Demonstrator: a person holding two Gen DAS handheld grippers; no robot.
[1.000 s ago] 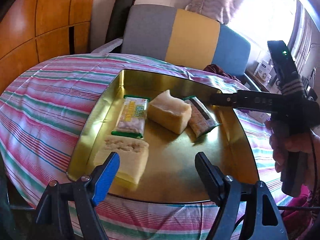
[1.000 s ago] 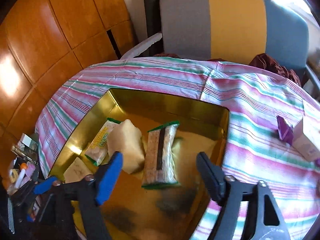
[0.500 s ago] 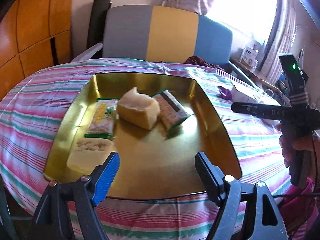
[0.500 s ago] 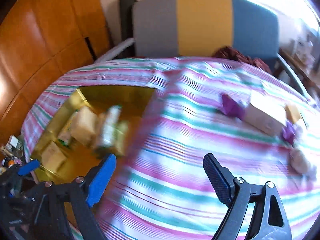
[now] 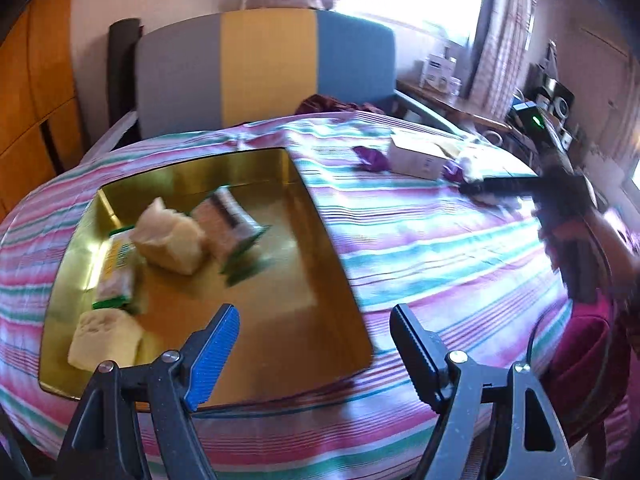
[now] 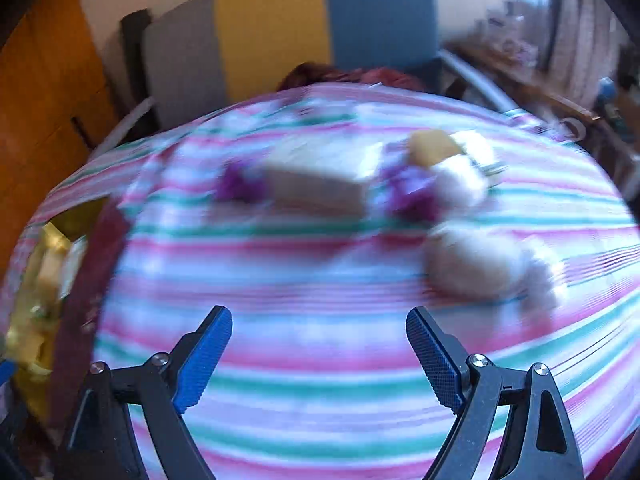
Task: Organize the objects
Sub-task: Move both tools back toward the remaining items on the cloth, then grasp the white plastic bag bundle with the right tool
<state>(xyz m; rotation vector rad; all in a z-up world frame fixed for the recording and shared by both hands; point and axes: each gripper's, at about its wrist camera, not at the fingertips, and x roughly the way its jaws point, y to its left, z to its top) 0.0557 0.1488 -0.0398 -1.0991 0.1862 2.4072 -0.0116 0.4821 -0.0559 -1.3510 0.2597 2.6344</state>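
A gold metal tray (image 5: 320, 292) lies on the striped tablecloth and holds two pale bread-like blocks (image 5: 172, 240) (image 5: 106, 340) and two wrapped snack bars (image 5: 228, 224) (image 5: 116, 276). My left gripper (image 5: 314, 354) is open and empty above the tray's near edge. My right gripper (image 6: 318, 356) is open and empty over bare cloth; it also shows in the left wrist view (image 5: 500, 186). Ahead of it, blurred, lie a cream box (image 6: 316, 184), purple wrappers (image 6: 412, 196), a yellow piece (image 6: 432, 148) and pale lumps (image 6: 476, 272).
A grey, yellow and blue chair back (image 5: 264, 72) stands behind the table. Wooden panels (image 5: 32, 92) are at the left. A cluttered shelf (image 5: 448, 92) is at the right by the window. The tray edge shows at the left of the right wrist view (image 6: 52, 240).
My right gripper has swung right, from over the tray to the loose items on the cloth. My left gripper has turned right, so the tray sits further left. Both stay open.
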